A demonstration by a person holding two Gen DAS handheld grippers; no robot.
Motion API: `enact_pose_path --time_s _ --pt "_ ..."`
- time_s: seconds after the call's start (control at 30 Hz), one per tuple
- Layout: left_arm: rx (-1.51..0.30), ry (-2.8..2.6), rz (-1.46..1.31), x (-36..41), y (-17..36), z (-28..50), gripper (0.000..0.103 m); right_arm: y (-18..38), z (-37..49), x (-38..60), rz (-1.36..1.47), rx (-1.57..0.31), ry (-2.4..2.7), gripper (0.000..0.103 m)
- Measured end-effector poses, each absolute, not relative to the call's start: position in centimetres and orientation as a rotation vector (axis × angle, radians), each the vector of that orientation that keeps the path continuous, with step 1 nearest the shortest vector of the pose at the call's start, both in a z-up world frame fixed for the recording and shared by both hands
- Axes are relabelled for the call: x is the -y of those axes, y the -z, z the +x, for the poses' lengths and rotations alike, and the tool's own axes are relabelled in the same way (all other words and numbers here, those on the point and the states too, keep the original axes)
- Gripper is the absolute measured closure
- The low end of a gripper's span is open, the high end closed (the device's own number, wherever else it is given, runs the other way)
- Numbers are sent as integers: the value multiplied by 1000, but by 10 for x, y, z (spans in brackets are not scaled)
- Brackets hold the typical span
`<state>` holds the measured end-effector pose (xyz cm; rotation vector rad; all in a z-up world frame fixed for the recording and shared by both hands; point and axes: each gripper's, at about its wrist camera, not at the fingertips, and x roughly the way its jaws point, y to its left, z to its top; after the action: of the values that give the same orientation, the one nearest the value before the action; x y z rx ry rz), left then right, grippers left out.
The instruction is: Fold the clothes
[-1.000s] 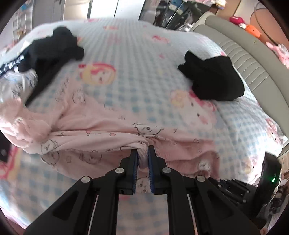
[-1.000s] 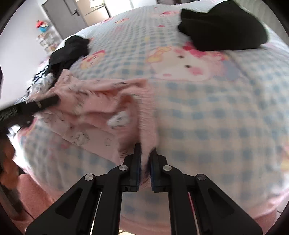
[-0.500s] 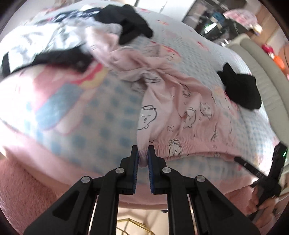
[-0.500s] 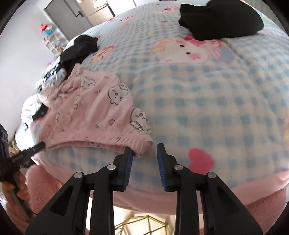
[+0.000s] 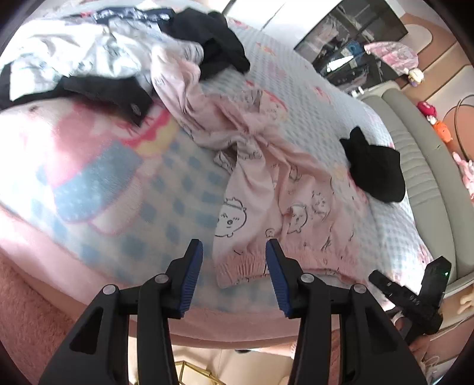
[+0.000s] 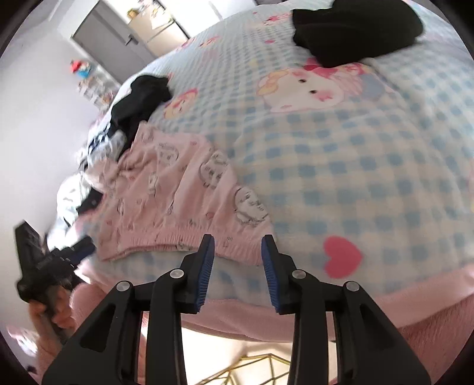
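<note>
Both claws — left gripper (image 5: 234,260) and right gripper (image 6: 237,254) — had just been opening, freeing the pink pajama pants (image 5: 284,204) laid waistband-first. Next, probably, smoothing the bunched legs — partly hidden — before folding.

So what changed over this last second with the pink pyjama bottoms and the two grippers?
Both grippers let go: the left gripper and right gripper have just been opening, leaving the pink pyjama bottoms spread flat, waistband at the bed's near edge. The black garments stayed put.
</note>
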<state>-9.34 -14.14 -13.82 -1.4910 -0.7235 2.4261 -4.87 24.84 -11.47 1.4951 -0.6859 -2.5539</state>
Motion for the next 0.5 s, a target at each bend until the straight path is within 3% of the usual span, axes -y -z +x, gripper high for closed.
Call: enact_pose_path --time_s 0.27,0.43,0.5 --pt "688 -2401 -1614 126 168 -103 61 156 -78 -260 1637 824 2415 66" --pt "745 -2360 -1620 133 171 -102 62 162 -81 -243 1649 763 2411 64" --pt "740 -2350 -1615 131 172 -106 62 159 -87 -238 1621 780 2394 71"
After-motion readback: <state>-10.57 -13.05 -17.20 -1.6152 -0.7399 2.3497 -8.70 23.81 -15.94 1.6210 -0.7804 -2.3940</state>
